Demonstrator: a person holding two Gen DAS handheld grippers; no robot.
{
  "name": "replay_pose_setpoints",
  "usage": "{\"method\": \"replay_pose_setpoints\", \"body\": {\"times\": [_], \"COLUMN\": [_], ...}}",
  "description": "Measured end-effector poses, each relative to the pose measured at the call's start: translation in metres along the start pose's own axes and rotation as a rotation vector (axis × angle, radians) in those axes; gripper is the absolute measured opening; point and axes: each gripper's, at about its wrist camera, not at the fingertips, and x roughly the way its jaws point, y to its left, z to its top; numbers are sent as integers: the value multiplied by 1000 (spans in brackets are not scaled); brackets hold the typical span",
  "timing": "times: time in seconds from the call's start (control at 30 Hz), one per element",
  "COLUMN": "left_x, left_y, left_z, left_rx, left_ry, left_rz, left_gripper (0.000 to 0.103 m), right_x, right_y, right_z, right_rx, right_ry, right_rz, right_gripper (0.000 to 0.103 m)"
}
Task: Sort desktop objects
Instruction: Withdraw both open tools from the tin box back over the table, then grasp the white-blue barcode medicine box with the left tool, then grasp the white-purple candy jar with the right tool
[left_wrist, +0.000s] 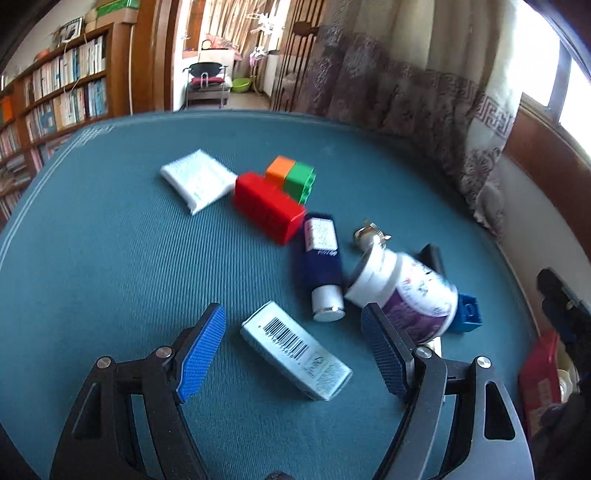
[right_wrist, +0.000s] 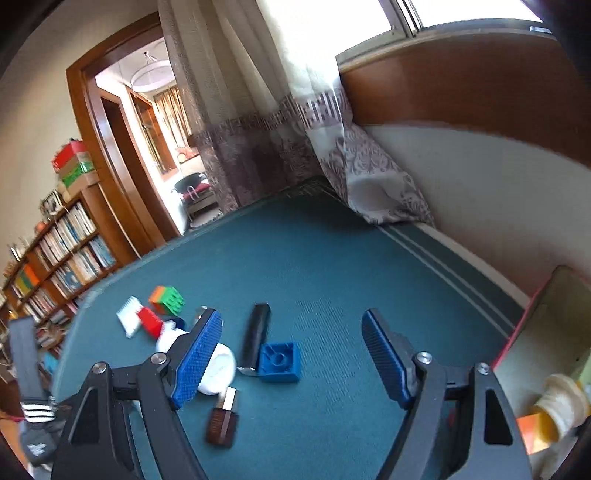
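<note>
Both grippers are hovering over the teal worktop (left_wrist: 110, 258) with jaws standing wide and holding nothing, so the sorting is looking to be at the reach-in step. The left gripper (left_wrist: 293, 350) is framing the silver box (left_wrist: 295, 350) lying flat between its pads, untouched; the right gripper (right_wrist: 291, 354) is facing the blue brick (right_wrist: 279, 362). Next, each probably needs lowering until the pads flank its item, then closing squarely.

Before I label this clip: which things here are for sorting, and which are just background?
For sorting: silver barcode box, navy tube, white jar, red block, blue block, white packet.

Background: bookshelf, curtain, chair.
</note>
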Motion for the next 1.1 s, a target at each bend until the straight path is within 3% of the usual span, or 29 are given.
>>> {"method": "replay_pose_setpoints", "body": {"times": [0.2, 0.63, 0.83, 0.9, 1.1], "left_x": [9, 0, -6, -3, -6], "left_y": [1, 8, 16, 14, 15], "left_z": [-8, -13, -15, -16, -17], "left_rx": [13, 45, 56, 71, 70], "left_ry": [-3, -16, -24, -12, -24], "left_rz": [83, 40, 29, 46, 10], "left_gripper": [79, 78, 57, 26, 26], "right_x": [19, 23, 24, 24, 22], "right_y": [-5, 8, 7, 8, 13], "right_z": [-18, -29, -29, -30, -31], "right_rx": [-26, -92, -89, -98, -124], "right_ry": [37, 40, 45, 45, 40], "right_rz": [-6, 9, 9, 11, 33], "right_gripper": [82, 82, 82, 82, 82]}}
